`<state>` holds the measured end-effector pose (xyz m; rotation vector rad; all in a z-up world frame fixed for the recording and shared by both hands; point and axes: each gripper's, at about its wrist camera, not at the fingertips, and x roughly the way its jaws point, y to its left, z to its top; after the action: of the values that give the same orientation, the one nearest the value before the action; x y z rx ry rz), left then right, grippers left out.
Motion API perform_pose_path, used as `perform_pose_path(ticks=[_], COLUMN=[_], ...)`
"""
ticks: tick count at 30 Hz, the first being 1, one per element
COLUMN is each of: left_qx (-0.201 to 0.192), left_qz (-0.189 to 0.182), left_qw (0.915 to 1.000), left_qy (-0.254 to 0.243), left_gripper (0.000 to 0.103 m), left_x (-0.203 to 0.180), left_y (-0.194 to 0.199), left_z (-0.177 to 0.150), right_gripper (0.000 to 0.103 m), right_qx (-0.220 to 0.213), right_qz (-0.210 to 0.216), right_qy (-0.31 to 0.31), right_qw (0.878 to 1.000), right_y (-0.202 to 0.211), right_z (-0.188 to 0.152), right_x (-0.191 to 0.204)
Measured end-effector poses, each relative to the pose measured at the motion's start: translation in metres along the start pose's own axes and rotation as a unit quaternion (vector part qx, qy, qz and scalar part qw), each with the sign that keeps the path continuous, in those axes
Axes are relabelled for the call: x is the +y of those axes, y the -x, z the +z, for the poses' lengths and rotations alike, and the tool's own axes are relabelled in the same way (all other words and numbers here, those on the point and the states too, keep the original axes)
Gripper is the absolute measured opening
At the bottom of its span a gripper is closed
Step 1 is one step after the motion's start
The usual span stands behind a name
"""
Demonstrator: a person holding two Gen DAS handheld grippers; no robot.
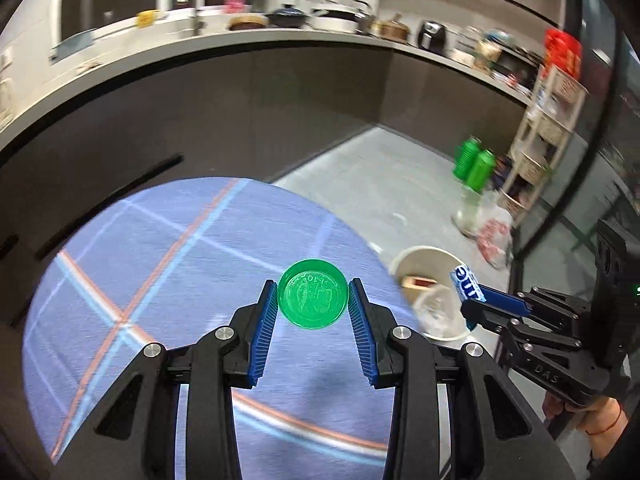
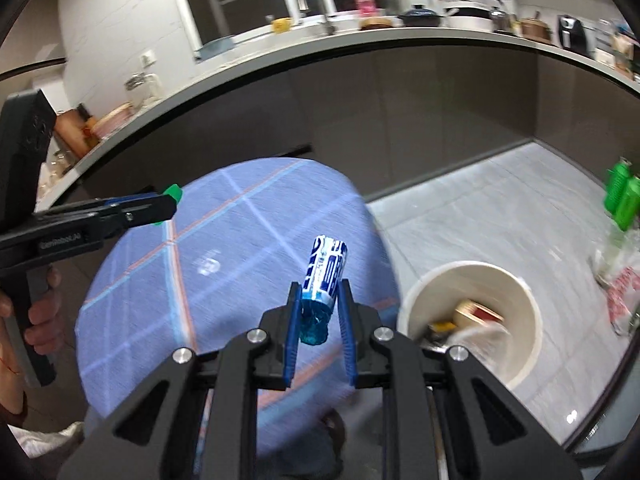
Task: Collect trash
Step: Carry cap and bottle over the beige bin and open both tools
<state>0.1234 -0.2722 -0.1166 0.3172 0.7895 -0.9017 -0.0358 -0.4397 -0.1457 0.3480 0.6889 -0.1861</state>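
Trash in both grippers, above the blue checked tablecloth (image 1: 160, 264). Left gripper (image 1: 313, 300): clenched edge-on around a green plastic lid (image 1: 313, 299), pinched across its rim so the disc cannot slip. Right gripper (image 2: 318, 312): clamped on the crumpled end of a blue-and-white candy roll (image 2: 326, 270), long end sticking forward. Further right, on the grey floor: white bin (image 2: 524, 304), already holding scraps, probably the drop point.

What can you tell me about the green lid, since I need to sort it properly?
The green lid is a round, see-through plastic disc with a raised rim and faint embossed marks on its face. It looks whole and clean. The left hand-held gripper holds it by its rim between two blue ribbed pads, face toward the camera, in the air above the blue checked tablecloth.
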Motion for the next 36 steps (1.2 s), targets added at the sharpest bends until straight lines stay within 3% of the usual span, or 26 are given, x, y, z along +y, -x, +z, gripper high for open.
perform_pose_path(ticks=[5,17,30,36], left_qx=[0.022,0.077,0.133,0.147], left_qz=[-0.030,-0.071,-0.060,-0.053], left_qw=[0.9989,0.9921,0.9858,0.9841], left_qy=[-0.030,-0.070,-0.083,-0.084], left_gripper=[0.034,0.034,0.034,0.035], left_x=[-0.046,-0.113,-0.145,-0.146], left_y=[-0.032,-0.112,-0.199,-0.219], left_z=[0.002,0.013,0.011,0.013], right_gripper=[0.019,0.019,0.020,0.022], right_qx=[0.004,0.021,0.061,0.075], right_qz=[-0.024,-0.052,-0.067,-0.076], right_qy=[-0.028,-0.094,-0.114,-0.102], right_qw=[0.999,0.994,0.989,0.989], right_y=[0.005,-0.017,-0.065,-0.084], right_z=[-0.018,-0.051,-0.067,-0.068], right_x=[-0.038,-0.109,-0.159,-0.170])
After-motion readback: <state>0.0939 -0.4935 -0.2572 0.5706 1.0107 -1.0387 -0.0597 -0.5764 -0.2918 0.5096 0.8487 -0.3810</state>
